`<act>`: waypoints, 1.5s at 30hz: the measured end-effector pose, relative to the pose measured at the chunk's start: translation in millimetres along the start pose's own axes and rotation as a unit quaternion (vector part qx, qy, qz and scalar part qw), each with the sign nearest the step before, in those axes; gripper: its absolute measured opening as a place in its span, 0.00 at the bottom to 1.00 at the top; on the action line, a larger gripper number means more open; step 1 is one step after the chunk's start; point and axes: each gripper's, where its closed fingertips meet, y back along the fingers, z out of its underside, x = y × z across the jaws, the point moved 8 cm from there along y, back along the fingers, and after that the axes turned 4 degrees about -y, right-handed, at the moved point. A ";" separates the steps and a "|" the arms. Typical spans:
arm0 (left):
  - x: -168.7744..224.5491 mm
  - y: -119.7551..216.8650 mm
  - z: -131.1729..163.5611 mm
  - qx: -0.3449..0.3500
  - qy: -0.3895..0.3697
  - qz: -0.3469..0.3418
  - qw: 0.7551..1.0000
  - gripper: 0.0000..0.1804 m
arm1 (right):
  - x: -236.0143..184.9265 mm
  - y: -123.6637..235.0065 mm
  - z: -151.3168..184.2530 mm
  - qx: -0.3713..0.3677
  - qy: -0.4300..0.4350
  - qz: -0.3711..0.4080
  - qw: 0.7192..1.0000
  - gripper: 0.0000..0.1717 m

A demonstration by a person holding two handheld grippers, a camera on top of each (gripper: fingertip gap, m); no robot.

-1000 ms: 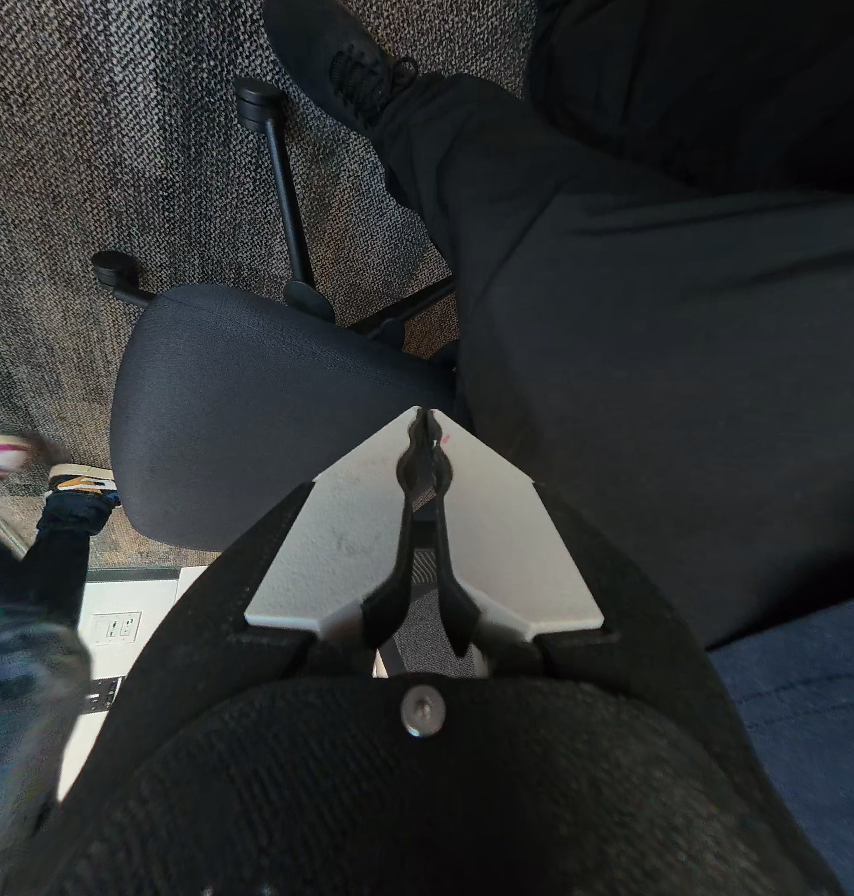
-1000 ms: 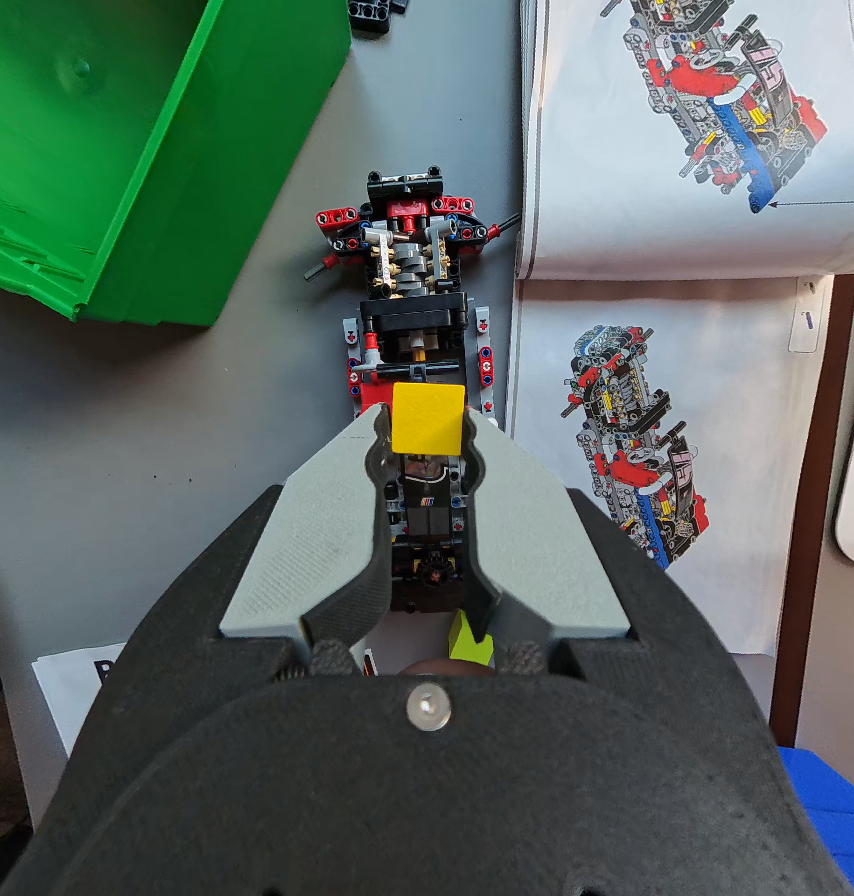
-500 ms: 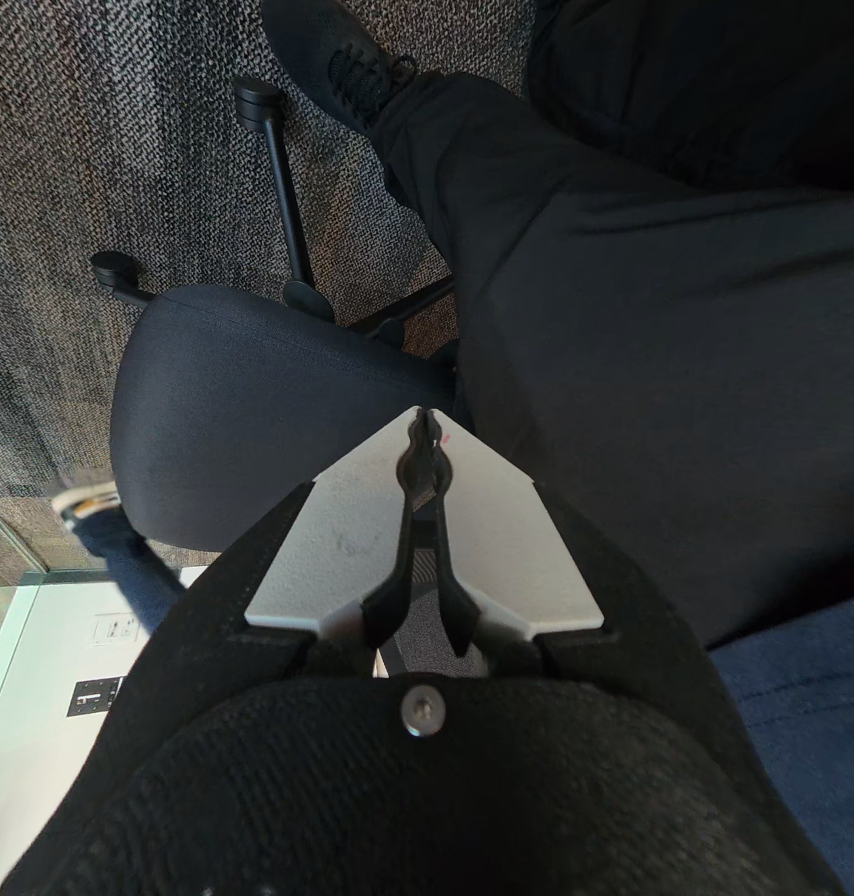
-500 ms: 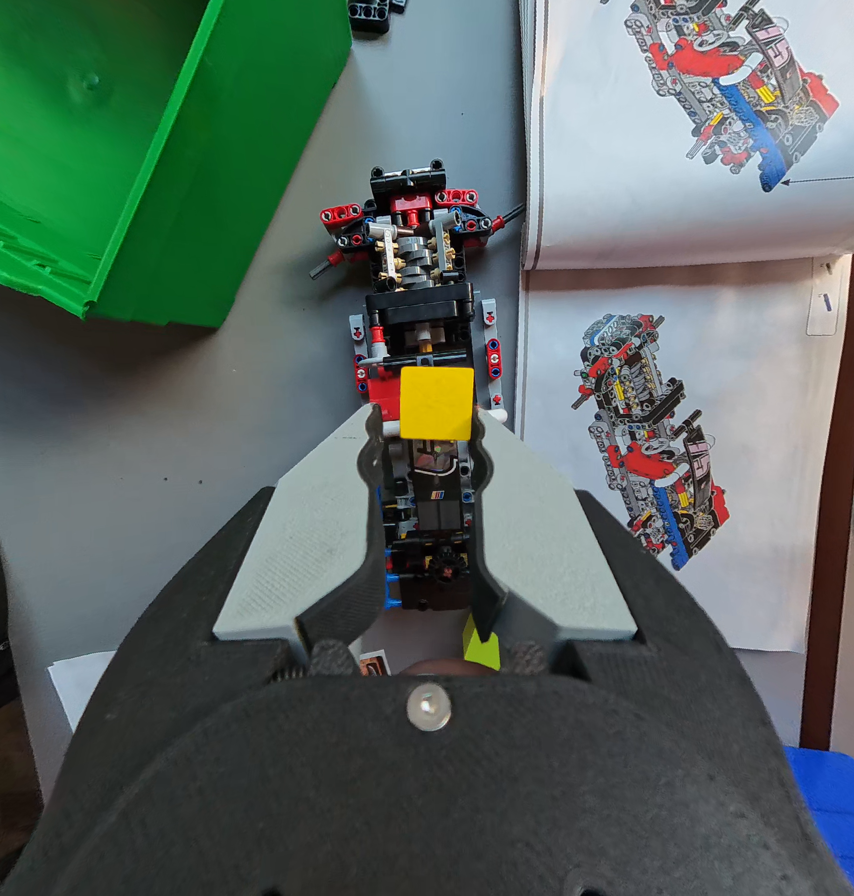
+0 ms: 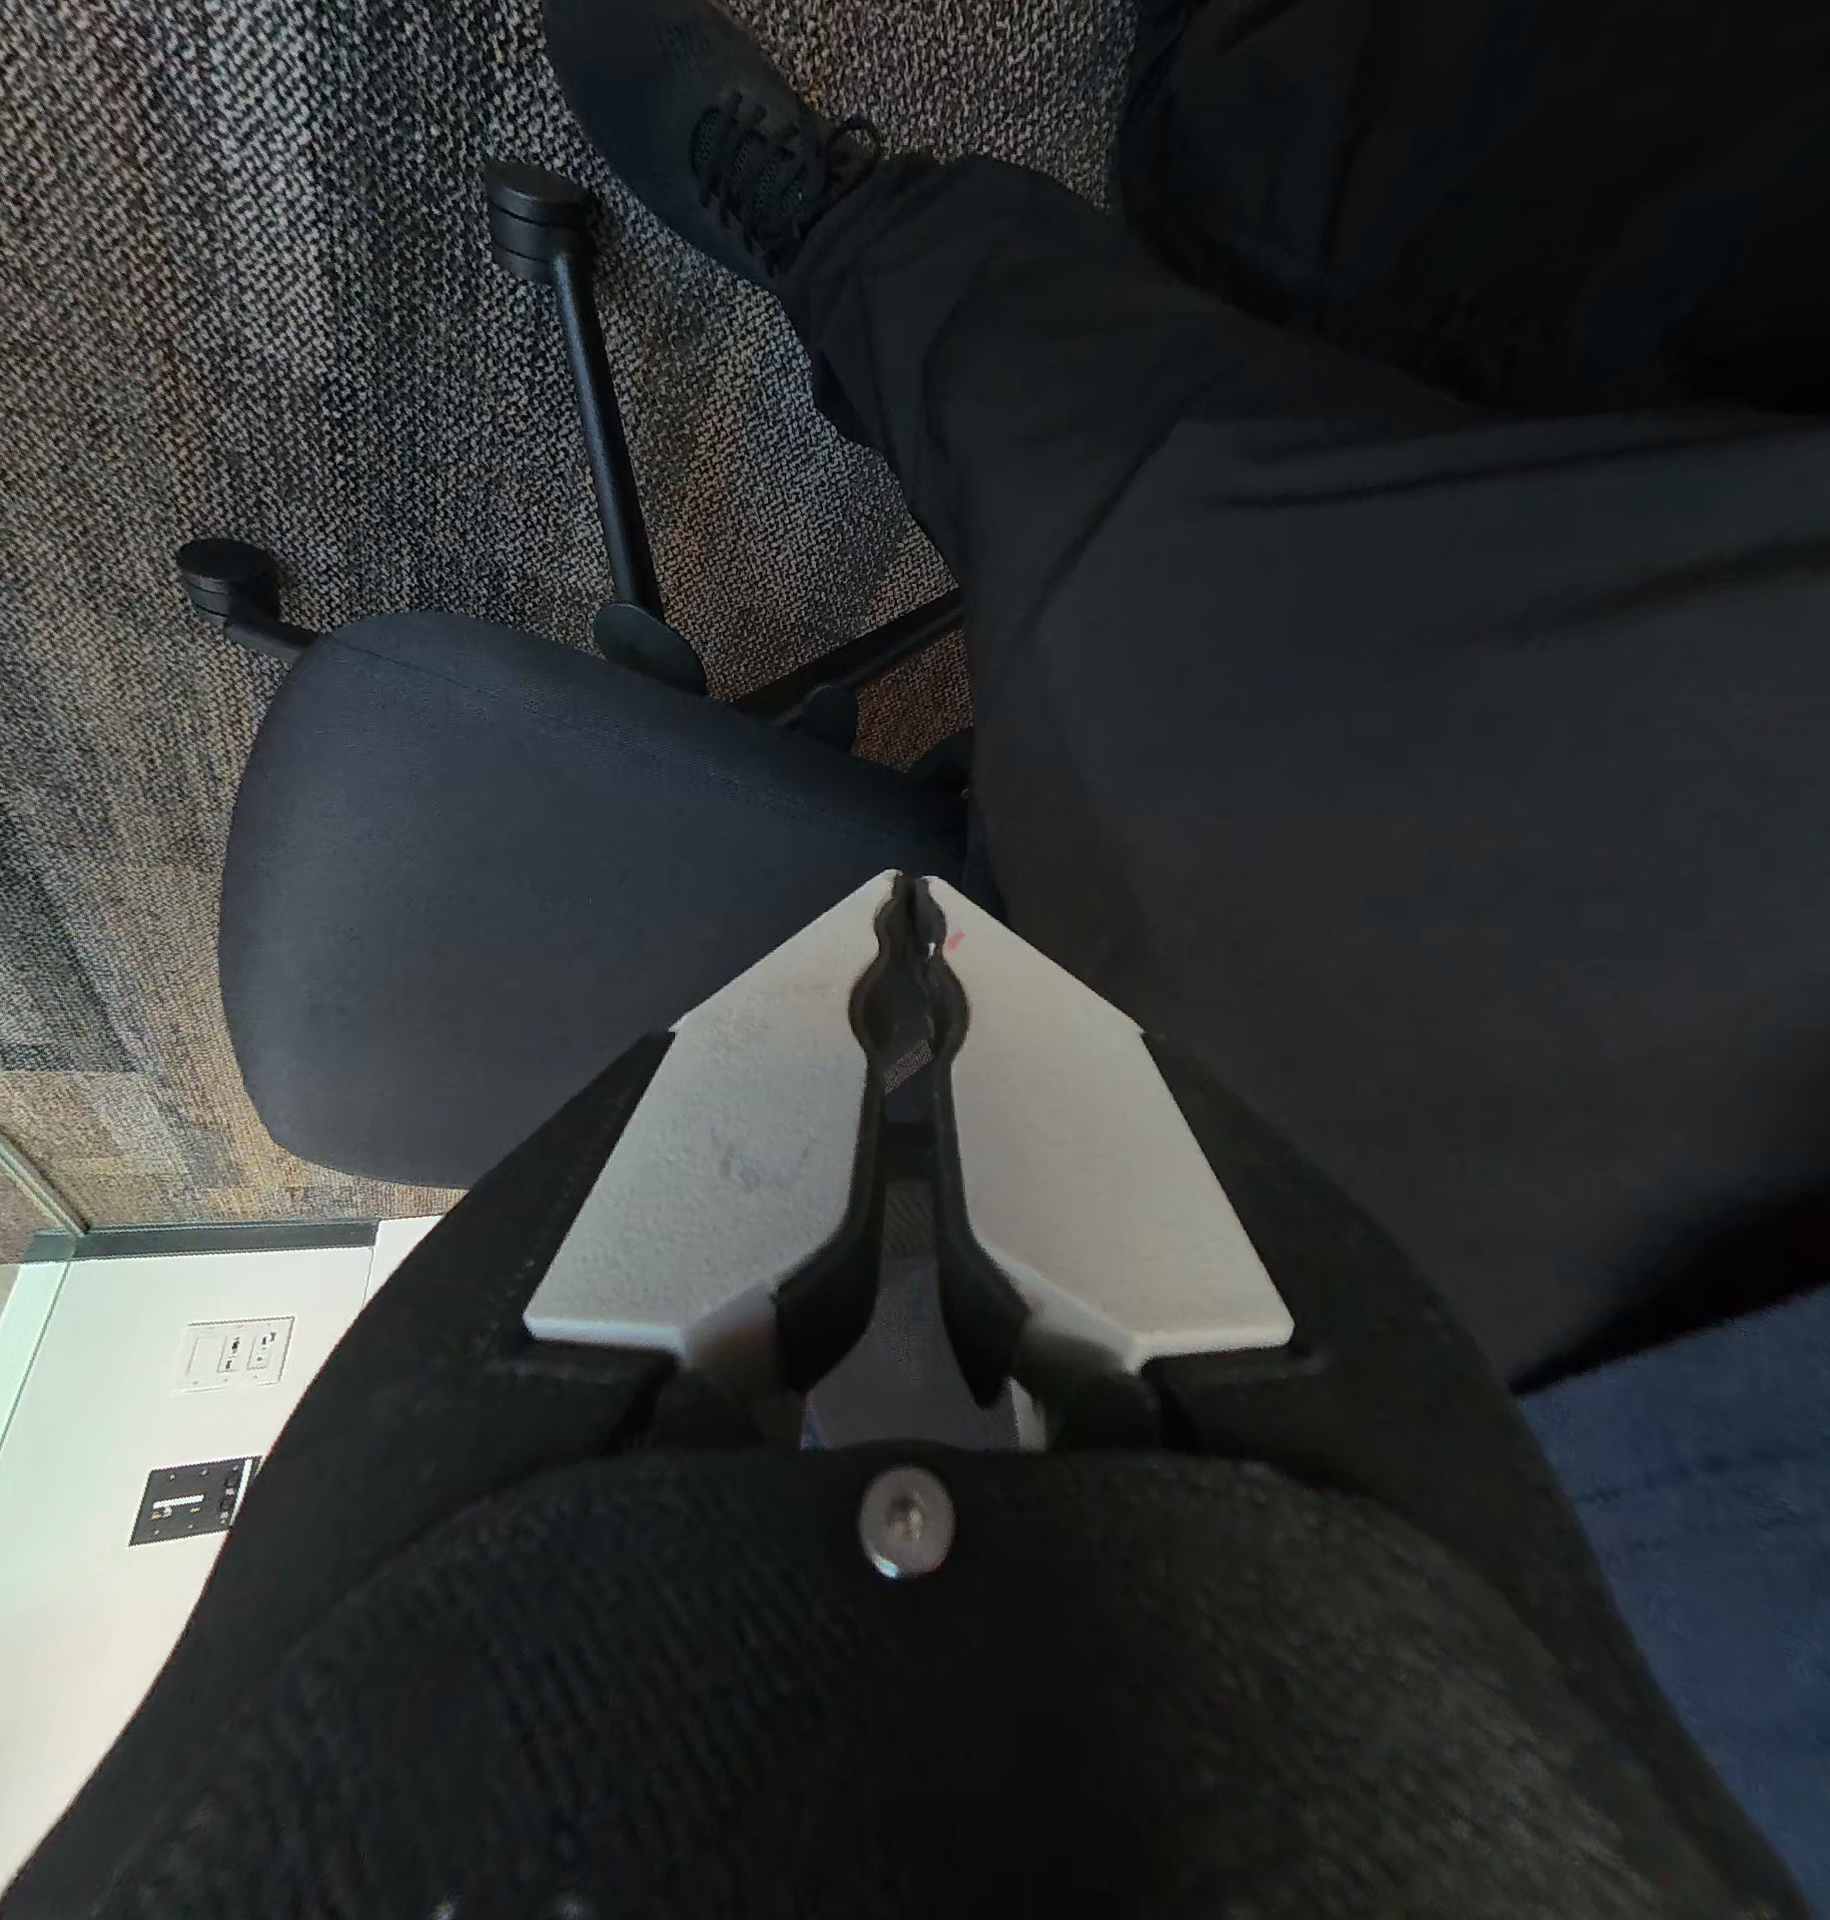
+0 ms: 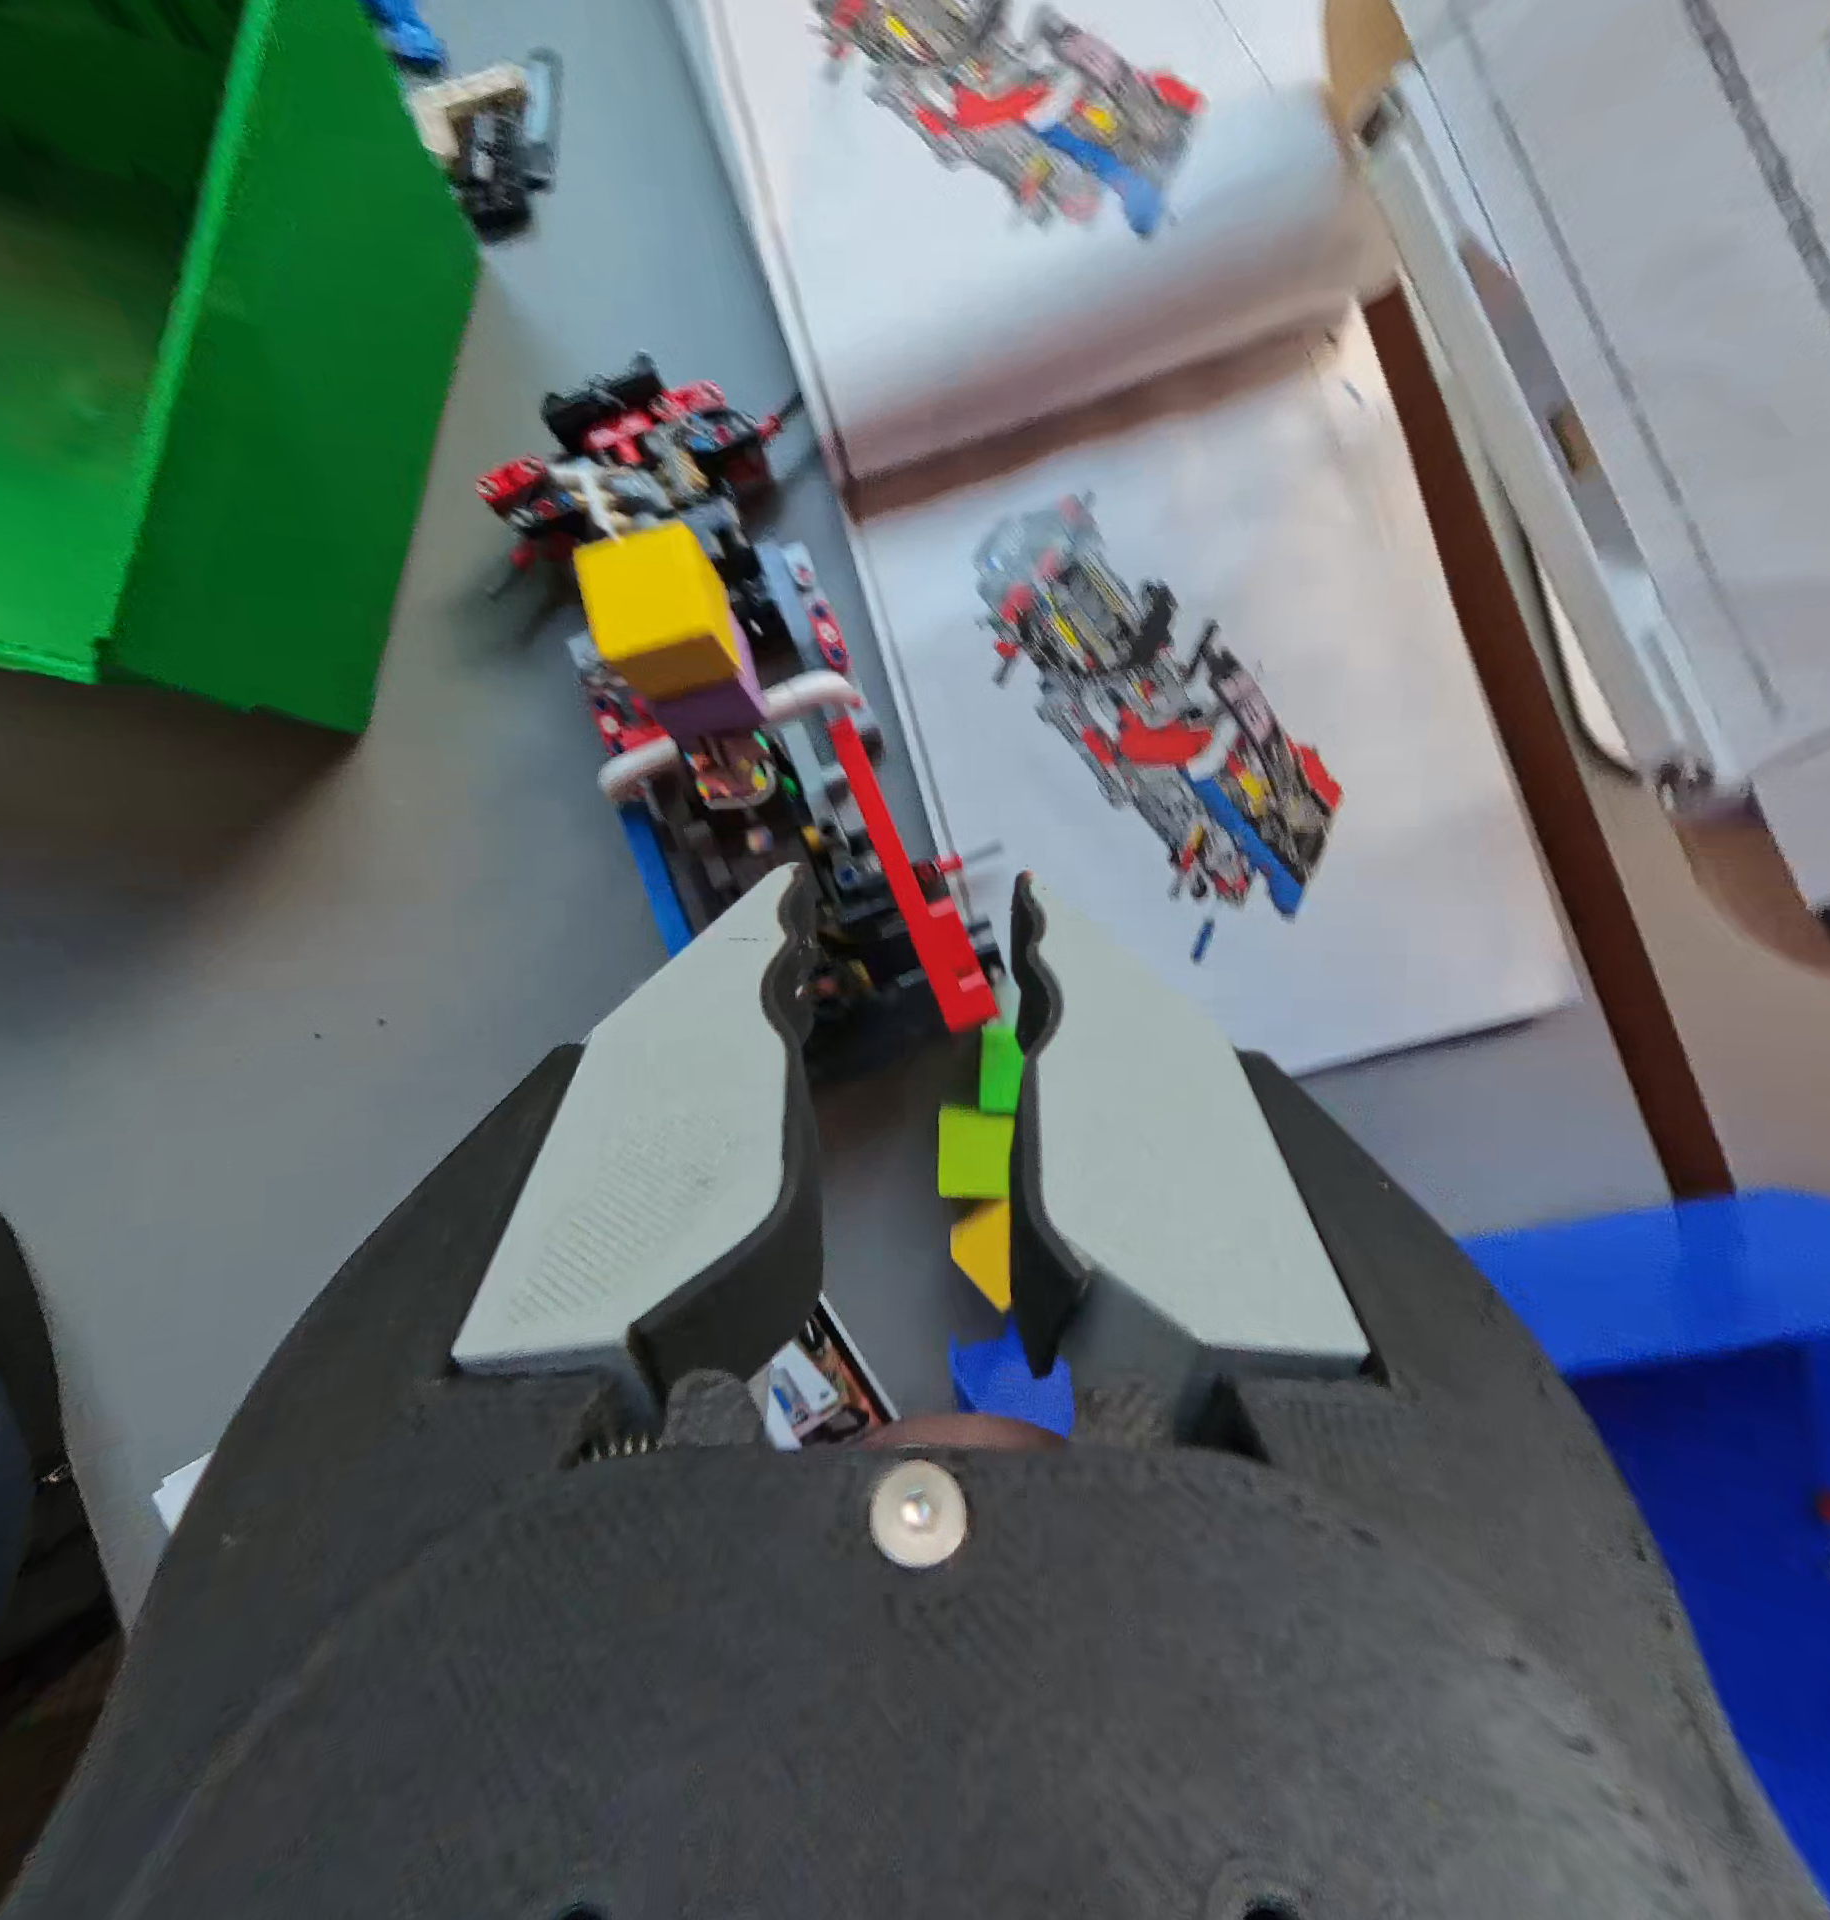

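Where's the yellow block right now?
In the right wrist view, the yellow block sits on a purple block atop the brick-built car chassis, ahead and left of the open right gripper, between the green bin and the instruction booklet.

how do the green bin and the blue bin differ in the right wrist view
The green bin sits at the far left of the grey table; the blue bin sits near right, close beside the hand-held gripper. The green bin's inside shows; the blue bin is cut off by the frame edge. Both are plain, solid-coloured bins.

Speckled grey carpet (image 5: 215, 312) is seen underfoot; a dark swivel chair (image 5: 537, 894) stands on it; the grey tabletop (image 6: 215, 935) is daylit.
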 end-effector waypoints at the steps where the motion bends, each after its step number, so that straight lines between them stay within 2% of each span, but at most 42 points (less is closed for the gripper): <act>1: 0.4 -0.7 0.2 -0.001 0.000 0.001 1.000 0.00 | 7.0 2.2 11.5 -0.004 -0.021 0.008 1.000 0.20; 6: 1.6 -3.2 -0.2 -0.008 -0.007 0.001 1.000 0.00 | 11.7 -4.6 65.2 -0.061 -0.052 0.044 0.996 0.20; 10: 0.7 0.4 -5.2 -0.008 -0.015 -0.003 1.000 0.00 | 2.4 -19.9 86.6 -0.100 -0.041 0.079 0.991 0.17; 14: -1.0 6.3 -12.1 0.000 -0.019 -0.007 1.000 0.00 | -2.7 -27.3 83.3 -0.122 0.000 0.112 0.986 0.20; 17: -1.0 7.8 -14.7 0.005 -0.018 -0.007 1.000 0.00 | -11.7 -31.7 79.1 -0.129 0.015 0.100 0.987 0.21; 21: 0.7 4.5 -11.7 0.003 -0.016 -0.002 1.000 0.00 | -6.7 -34.3 91.0 -0.164 -0.009 0.119 0.979 0.22; 25: -0.3 0.2 -5.3 -0.001 -0.011 0.001 1.000 0.00 | 2.7 -24.4 105.2 -0.169 -0.049 0.119 0.977 0.10; 28: -2.1 -3.7 -0.7 -0.007 -0.007 0.004 1.000 0.00 | 3.3 -18.0 111.4 -0.152 -0.076 0.098 0.981 0.18; 31: -2.6 -6.8 2.3 -0.015 -0.009 0.004 1.000 0.00 | -0.4 -19.2 108.8 -0.137 -0.063 0.097 0.984 0.19; 36: -2.9 -3.0 -2.6 -0.018 -0.021 -0.001 1.000 0.00 | -6.1 -44.3 105.0 -0.157 -0.054 0.113 0.980 0.20; 40: -4.5 7.9 -11.9 -0.005 -0.030 -0.008 1.000 0.00 | 6.2 -53.3 105.0 -0.167 -0.058 0.150 0.973 0.20; 45: -7.4 12.4 -15.4 -0.008 -0.033 -0.013 0.999 0.00 | 15.6 -54.3 100.9 -0.171 -0.064 0.141 0.973 0.21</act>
